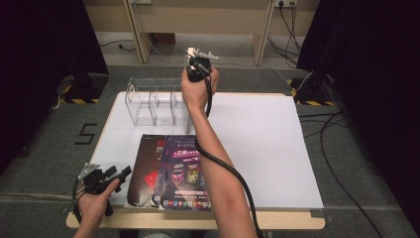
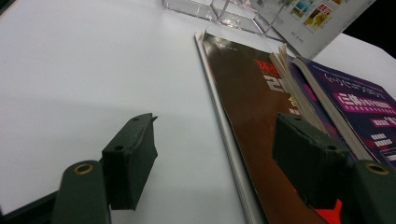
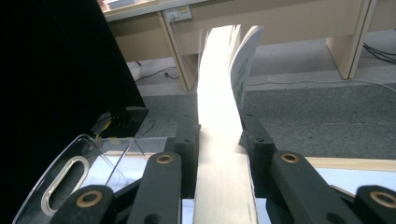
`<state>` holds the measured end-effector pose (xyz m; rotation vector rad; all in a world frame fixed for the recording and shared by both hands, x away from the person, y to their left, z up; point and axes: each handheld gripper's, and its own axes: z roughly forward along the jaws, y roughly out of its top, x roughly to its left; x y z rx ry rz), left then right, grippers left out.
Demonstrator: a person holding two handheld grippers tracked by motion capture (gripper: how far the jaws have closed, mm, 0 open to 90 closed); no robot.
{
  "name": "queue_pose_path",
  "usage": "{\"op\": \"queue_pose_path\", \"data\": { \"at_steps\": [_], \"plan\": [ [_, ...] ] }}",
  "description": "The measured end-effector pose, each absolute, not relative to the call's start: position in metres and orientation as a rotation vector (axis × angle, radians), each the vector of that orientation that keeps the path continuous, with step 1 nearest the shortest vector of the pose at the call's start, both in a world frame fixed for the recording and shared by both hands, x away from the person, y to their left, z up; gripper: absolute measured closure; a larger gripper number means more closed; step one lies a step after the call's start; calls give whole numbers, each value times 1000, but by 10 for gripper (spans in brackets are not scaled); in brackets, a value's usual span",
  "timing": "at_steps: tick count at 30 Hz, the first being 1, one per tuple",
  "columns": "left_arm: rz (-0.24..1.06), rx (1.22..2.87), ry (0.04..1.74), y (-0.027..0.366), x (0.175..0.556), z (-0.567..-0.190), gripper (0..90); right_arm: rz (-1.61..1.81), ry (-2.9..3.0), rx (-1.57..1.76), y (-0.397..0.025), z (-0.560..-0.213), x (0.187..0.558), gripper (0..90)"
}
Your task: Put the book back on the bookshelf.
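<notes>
My right gripper (image 1: 197, 67) is raised above the clear acrylic rack (image 1: 153, 101) at the back of the white table (image 1: 257, 134). It is shut on a thin white-covered book (image 3: 219, 93), which runs edge-on between the jaws with its pages fanning at the far end. In the left gripper view the book (image 2: 310, 21) leans tilted over the rack (image 2: 219, 9). A dark brown magazine (image 1: 147, 171) and a purple one (image 1: 185, 171) lie flat side by side near the front edge. My left gripper (image 1: 119, 174) rests open at the front left corner, its jaws (image 2: 215, 140) straddling the brown magazine's left edge.
The rack (image 3: 70, 182) has several upright dividers. Black curtains stand at both sides, a wooden desk at the back, and cables on the floor at right. The right half of the table is bare white.
</notes>
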<state>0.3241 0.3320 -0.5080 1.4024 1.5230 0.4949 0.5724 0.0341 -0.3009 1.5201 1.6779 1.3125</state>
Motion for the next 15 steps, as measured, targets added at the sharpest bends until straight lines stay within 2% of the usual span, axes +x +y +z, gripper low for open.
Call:
{"op": "queue_pose_path", "data": {
  "at_steps": [6, 15],
  "plan": [
    [496, 1400, 1524, 332, 324, -508, 295, 1310, 1675, 1506, 32, -302, 570, 713],
    [496, 1407, 1520, 330, 324, -508, 295, 1339, 1679, 1471, 25, -300, 562, 625]
  ]
}}
